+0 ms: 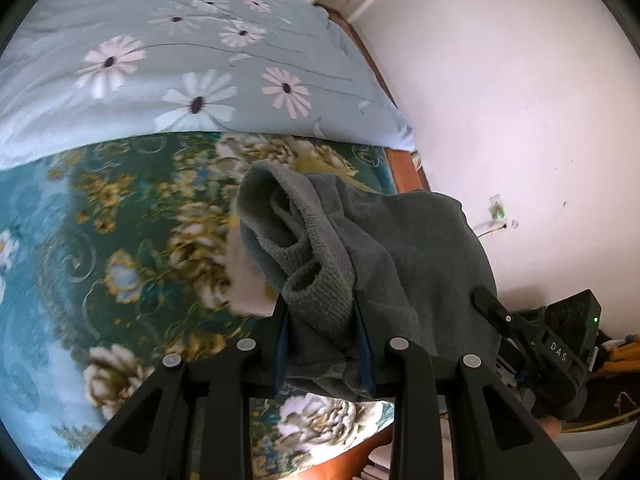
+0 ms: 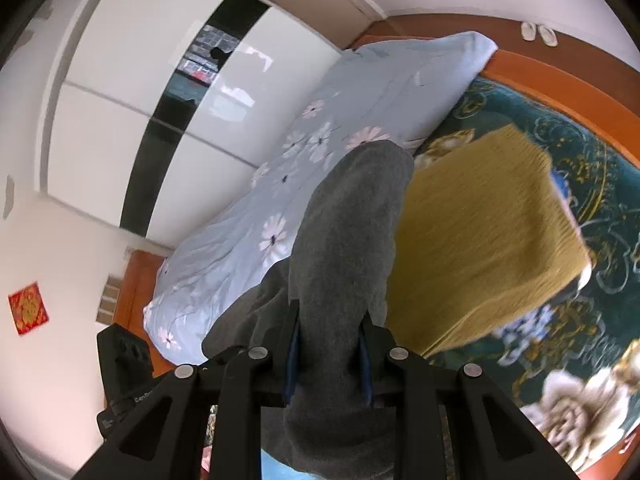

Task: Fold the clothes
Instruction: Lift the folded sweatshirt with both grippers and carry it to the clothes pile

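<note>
Grey garment [image 1: 384,248], teal floral bedspread [image 1: 80,264] (mustard cloth [image 2: 488,240]).

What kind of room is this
Most likely a bedroom: a bed with a floral bedspread, a daisy-print duvet, and a glossy wardrobe nearby.

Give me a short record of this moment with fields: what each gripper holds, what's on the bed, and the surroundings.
left gripper: jaws shut on the grey garment, ribbed edge bunched between them
right gripper: jaws shut on the same grey garment, lifted off the bed
bed cover: teal floral
on the bed: mustard knit garment, lying flat; pale blue daisy quilt
surroundings: white wardrobe, slippers on the floor
</note>
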{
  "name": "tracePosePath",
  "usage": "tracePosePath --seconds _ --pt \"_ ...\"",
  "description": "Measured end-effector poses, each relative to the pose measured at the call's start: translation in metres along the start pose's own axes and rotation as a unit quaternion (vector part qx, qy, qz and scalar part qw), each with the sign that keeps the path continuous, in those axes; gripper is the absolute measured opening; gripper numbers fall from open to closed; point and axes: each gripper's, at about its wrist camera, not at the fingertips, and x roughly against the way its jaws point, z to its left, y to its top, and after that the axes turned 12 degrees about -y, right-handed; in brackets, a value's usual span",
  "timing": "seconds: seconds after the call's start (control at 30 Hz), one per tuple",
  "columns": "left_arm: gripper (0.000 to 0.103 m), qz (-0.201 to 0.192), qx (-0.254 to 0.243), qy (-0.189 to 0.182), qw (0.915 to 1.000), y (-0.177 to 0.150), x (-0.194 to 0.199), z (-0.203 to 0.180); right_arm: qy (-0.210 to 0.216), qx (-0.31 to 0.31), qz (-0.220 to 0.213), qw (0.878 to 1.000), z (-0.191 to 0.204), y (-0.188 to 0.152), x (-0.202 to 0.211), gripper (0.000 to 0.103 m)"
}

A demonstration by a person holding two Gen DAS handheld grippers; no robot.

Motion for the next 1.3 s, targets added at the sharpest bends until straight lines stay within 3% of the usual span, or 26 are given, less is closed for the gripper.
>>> tracePosePath --seconds 0.2,0.33,0.53,0.67,0.83,1.0,1.07,1.23,1.3 --pt "0.03 0.007 -0.042 0.005 0.9991 0.015 -0.048 -0.037 0.005 -0.025 -0.014 1.0 -0.042 0.061 -0.01 0.026" --pt "0.03 0.023 -0.038 0.003 0.999 0.018 -0.081 -0.029 0.0 -0.042 -0.025 0.999 -0.066 0.08 -0.019 0.026" --pt "0.03 0.078 0.025 0.022 0.9964 0.0 -0.127 0.018 -0.066 -0.074 0.025 0.995 -0.12 0.071 -0.065 0.026" --pt "0.031 0.099 0.036 0.018 0.9943 -0.009 -0.134 0.031 -0.048 -0.1 0.036 0.993 -0.142 0.059 -0.075 0.026" --pt "0.036 0.099 0.064 -0.014 0.9929 0.002 -0.117 0.034 -0.067 -0.066 0.035 0.995 -0.131 0.066 -0.064 0.029" --pt "0.036 0.039 0.032 0.039 0.998 0.02 -0.083 0.024 -0.115 -0.018 0.001 0.993 -0.115 0.082 -0.044 0.029" --pt "0.036 0.024 0.009 0.033 0.9991 0.034 -0.081 0.011 -0.125 0.013 -0.015 0.992 -0.101 0.093 -0.041 0.029" --pt "0.037 0.055 -0.07 0.038 0.9954 0.061 -0.128 -0.025 -0.116 0.069 0.006 0.991 -0.067 0.114 -0.075 0.029" --pt "0.036 0.073 -0.055 0.067 0.9936 0.073 -0.155 -0.013 -0.131 0.073 0.023 0.988 -0.06 0.123 -0.097 0.029"
